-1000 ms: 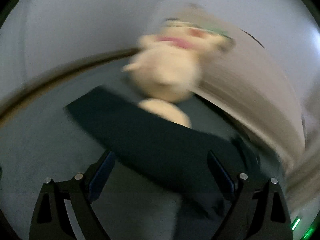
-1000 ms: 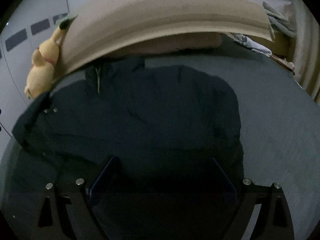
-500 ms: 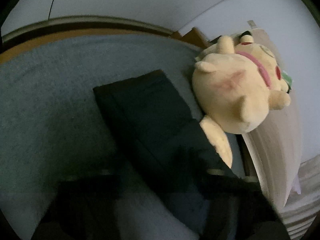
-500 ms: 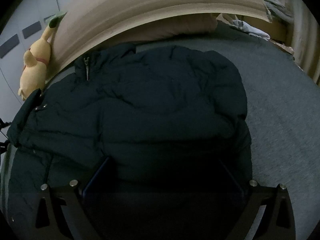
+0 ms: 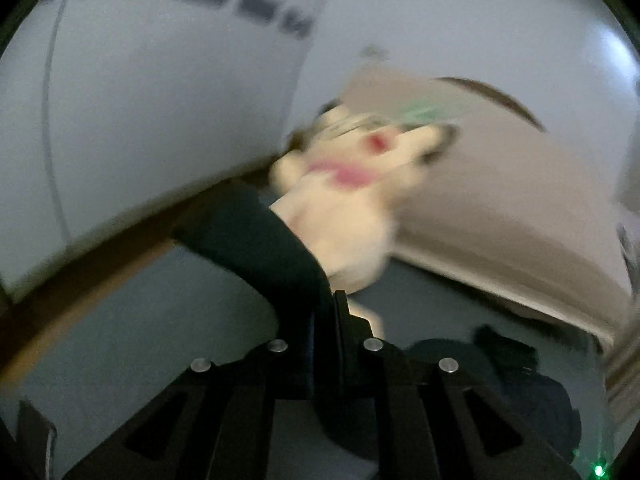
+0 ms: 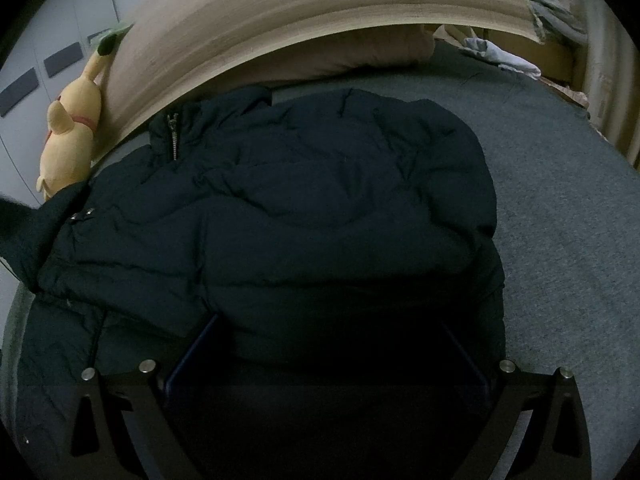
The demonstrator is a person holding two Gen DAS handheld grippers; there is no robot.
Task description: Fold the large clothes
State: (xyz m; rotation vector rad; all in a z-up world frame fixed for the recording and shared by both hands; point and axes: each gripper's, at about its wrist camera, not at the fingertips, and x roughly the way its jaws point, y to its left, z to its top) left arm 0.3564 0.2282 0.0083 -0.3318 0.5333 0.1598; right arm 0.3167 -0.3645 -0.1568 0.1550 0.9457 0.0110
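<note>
Bedding of flat grey woven cloth covers the bed (image 6: 560,208), which is backed by a curved pale wooden headboard (image 6: 304,12) with a dull brown pillow (image 6: 340,56) tucked under it. Spread across the middle lies the jacket (image 6: 304,208), a large dark navy puffy garment with soft quilted wrinkles, a metal zipper at its collar and small snaps near the left sleeve. A yellow plush toy (image 6: 68,140) with a pink collar leans against the headboard's left end, just beside that sleeve. The right gripper (image 6: 326,360) hangs over the jacket's near hem with its fingers spread wide, dark fabric lying between them but not pinched. In the blurred left wrist view, the left gripper (image 5: 326,320) has its fingers clamped together on the sleeve (image 5: 264,248), which rises from them as a dark smooth tube towards the plush toy (image 5: 344,216).
</note>
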